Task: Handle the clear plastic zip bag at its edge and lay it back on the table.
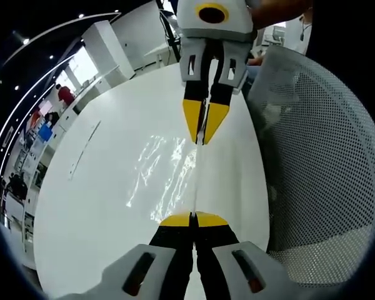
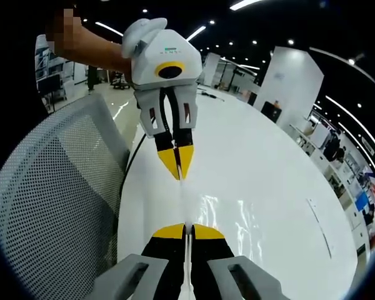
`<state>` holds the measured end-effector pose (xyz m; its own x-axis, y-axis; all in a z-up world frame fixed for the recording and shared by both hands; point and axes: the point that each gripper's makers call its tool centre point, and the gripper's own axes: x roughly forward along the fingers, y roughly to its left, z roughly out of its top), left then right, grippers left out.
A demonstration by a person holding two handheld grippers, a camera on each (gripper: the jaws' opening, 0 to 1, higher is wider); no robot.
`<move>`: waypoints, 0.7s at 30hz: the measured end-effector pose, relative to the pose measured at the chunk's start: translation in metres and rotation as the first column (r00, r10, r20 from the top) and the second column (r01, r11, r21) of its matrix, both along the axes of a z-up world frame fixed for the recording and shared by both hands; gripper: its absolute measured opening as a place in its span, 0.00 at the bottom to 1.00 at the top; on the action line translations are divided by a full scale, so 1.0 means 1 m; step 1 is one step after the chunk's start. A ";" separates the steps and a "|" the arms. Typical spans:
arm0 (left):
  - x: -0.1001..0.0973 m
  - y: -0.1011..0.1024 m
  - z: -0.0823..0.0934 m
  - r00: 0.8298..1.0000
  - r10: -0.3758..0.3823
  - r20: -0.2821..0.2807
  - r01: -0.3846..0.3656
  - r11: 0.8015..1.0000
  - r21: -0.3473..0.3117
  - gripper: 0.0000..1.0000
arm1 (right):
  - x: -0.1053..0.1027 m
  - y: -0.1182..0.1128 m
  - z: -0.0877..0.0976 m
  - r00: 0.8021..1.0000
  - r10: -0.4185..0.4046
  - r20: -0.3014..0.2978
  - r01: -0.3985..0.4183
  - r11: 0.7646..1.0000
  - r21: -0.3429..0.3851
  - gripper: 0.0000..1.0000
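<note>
The clear plastic zip bag (image 1: 164, 167) hangs stretched between the two grippers over the white table (image 1: 87, 206), showing mostly as glints. My left gripper (image 1: 192, 219) is shut on the bag's near edge in the left gripper view. Facing it from above, the right gripper (image 1: 204, 132) is shut on the opposite end of that edge. In the right gripper view, my right gripper (image 2: 187, 230) pinches the bag's edge, with the bag (image 2: 232, 220) trailing to the right over the table (image 2: 275, 156). The left gripper (image 2: 179, 170) grips the far end there.
A grey mesh chair (image 1: 322, 156) stands right beside the table's edge, also seen as the mesh chair (image 2: 50, 187). A thin line-like mark (image 1: 84, 150) lies on the table's far side. A person's arm (image 2: 97, 53) holds the left gripper. Office furniture lies beyond.
</note>
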<state>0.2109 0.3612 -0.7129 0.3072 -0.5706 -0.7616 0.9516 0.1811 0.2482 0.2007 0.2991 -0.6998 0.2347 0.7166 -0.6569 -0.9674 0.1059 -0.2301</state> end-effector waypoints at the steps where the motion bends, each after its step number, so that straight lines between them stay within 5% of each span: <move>1: 0.000 0.000 0.000 1.000 0.001 -0.001 -0.001 1.000 0.000 0.00 | 0.000 0.000 0.000 1.000 -0.001 -0.001 0.001 1.000 0.000 0.00; 21: 0.000 0.006 -0.001 1.000 0.020 -0.004 -0.020 1.000 0.002 0.00 | 0.001 -0.007 -0.001 1.000 -0.013 -0.004 0.013 1.000 -0.005 0.00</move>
<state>0.2110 0.3670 -0.7143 0.3159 -0.5628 -0.7638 0.9487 0.1997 0.2453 0.2019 0.2922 -0.7007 0.2416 0.7103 -0.6611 -0.9668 0.1175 -0.2271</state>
